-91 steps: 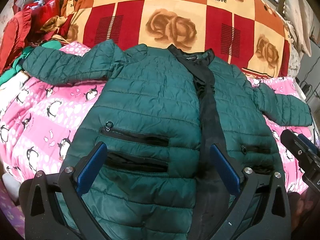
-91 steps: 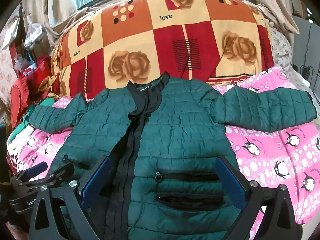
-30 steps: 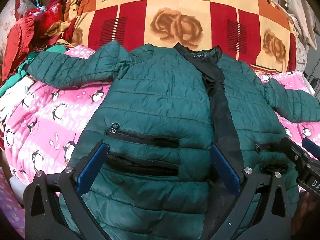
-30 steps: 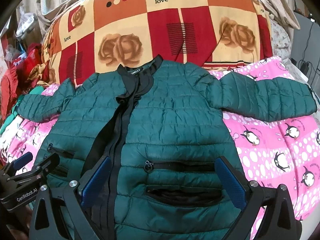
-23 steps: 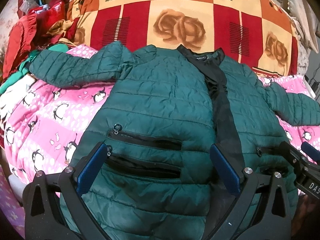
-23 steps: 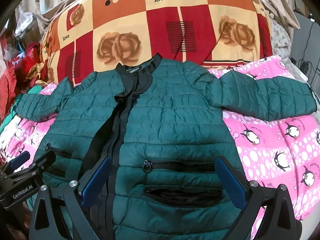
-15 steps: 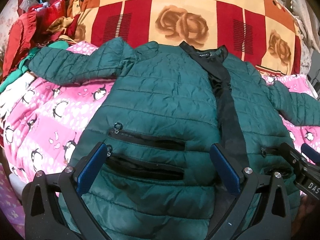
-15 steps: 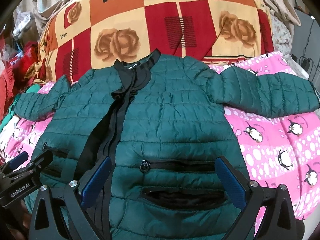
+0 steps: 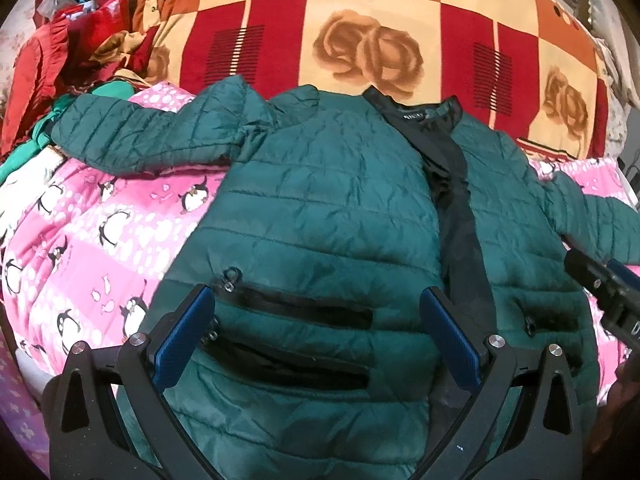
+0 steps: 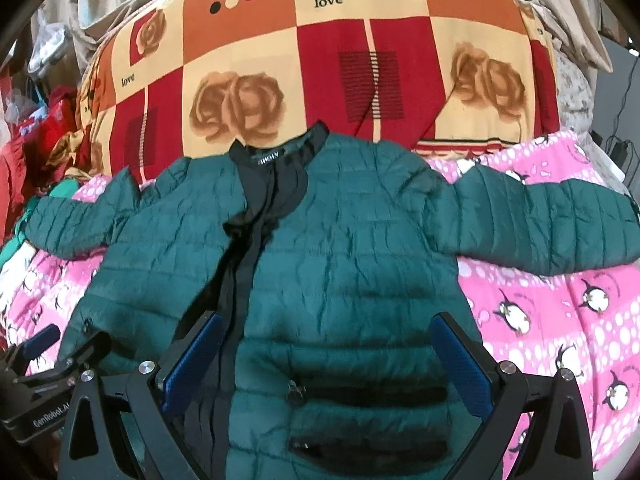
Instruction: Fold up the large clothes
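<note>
A dark green quilted jacket (image 9: 328, 208) (image 10: 360, 248) lies face up on a pink penguin blanket (image 9: 92, 232) (image 10: 560, 312), both sleeves spread sideways and its black zip front partly apart. My left gripper (image 9: 316, 336) is open, hovering over the jacket's lower left panel by its two zip pockets. Over the lower right panel my right gripper (image 10: 326, 364) is open too, with nothing between its fingers. Each gripper shows at the edge of the other's view: the right gripper (image 9: 608, 296), and the left gripper (image 10: 52, 364).
A big folded quilt (image 9: 360, 28) (image 10: 320, 64) with red, orange and cream squares and roses rises behind the jacket's collar. Red and green clothes (image 9: 68, 56) are piled at the far left. Cables and a plug (image 10: 620, 148) sit at the far right.
Both grippers have crept forward and slightly lower over the jacket, so it fills more of each view. Both stay open. The jacket has not moved.
</note>
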